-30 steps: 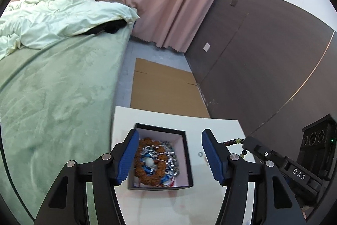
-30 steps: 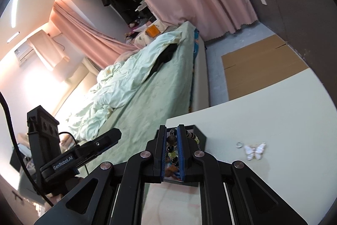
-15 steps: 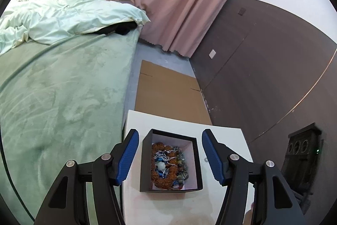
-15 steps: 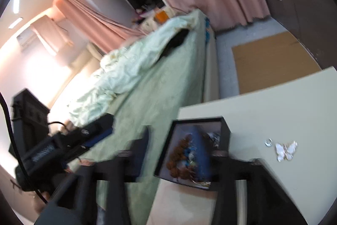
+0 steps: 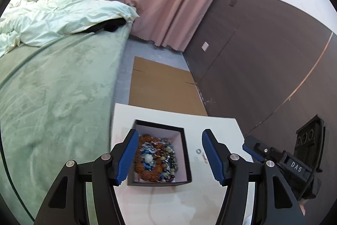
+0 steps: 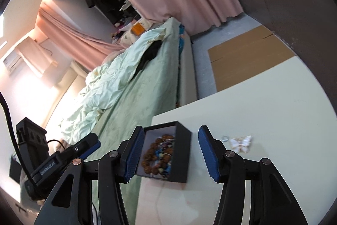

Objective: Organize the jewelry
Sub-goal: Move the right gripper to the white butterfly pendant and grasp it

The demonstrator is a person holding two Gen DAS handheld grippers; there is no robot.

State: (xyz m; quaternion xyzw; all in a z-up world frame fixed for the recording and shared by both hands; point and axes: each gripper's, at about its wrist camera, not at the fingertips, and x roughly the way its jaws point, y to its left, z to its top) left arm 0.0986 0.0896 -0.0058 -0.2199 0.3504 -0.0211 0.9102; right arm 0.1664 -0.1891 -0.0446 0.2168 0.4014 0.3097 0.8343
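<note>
A black jewelry box (image 5: 187, 161) with a pale lining stands on the white table (image 5: 160, 204). It holds a brown bead bracelet (image 5: 151, 170), a silver chain and mixed beads. My left gripper (image 5: 170, 158) is open and empty above the box. My right gripper (image 6: 171, 155) is open and empty over the same box (image 6: 183, 159). A white butterfly brooch (image 6: 241, 143) and a small silver ring (image 6: 224, 137) lie on the table to the right of the box. The ring also shows in the left wrist view (image 5: 198, 150).
A bed with a green cover (image 5: 52, 98) runs along the table's left edge. Flat cardboard (image 5: 162, 85) lies on the floor beyond the table. A dark wall panel (image 5: 252, 60) stands to the right. The right gripper's body (image 5: 290, 163) shows at the left view's right edge.
My right gripper was shut on a dark bead bracelet over the box; it has opened and the bracelet now lies in the box. The left gripper stayed open over the box.
</note>
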